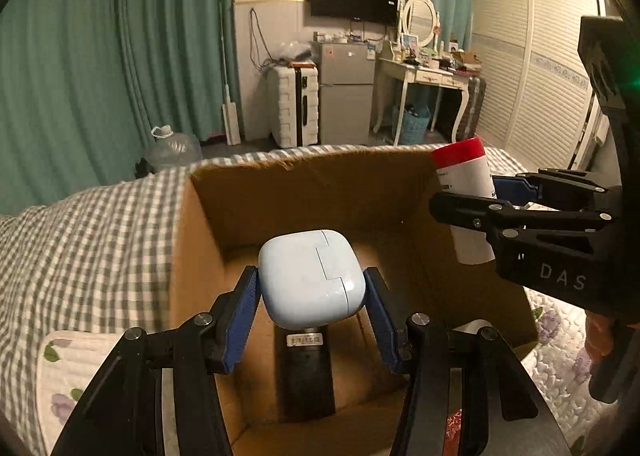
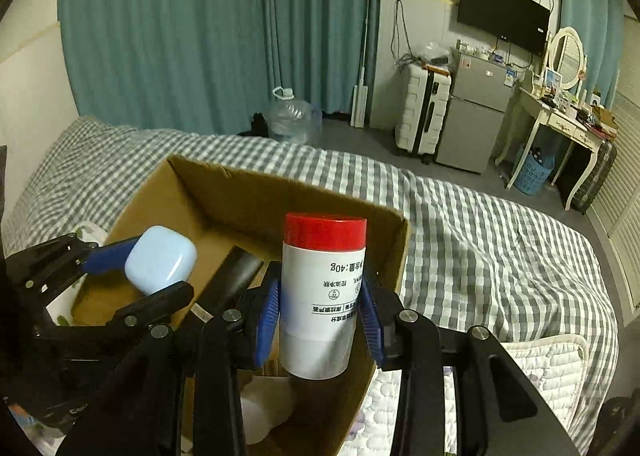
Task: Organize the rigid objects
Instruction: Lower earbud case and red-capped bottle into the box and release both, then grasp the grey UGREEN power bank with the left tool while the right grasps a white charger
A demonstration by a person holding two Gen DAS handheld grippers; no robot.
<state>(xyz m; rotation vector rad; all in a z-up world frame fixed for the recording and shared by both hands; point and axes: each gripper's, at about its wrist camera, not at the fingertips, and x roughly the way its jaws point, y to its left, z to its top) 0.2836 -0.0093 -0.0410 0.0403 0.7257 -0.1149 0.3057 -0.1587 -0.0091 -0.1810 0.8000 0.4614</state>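
One cardboard box on checkered bed

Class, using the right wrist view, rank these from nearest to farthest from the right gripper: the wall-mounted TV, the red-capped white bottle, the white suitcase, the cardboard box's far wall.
1. Red-capped white bottle, clamped in the right gripper.
2. Cardboard box far wall, just beyond, on the checked bed.
3. White suitcase, on the floor past the bed.
4. TV, high on the back wall.
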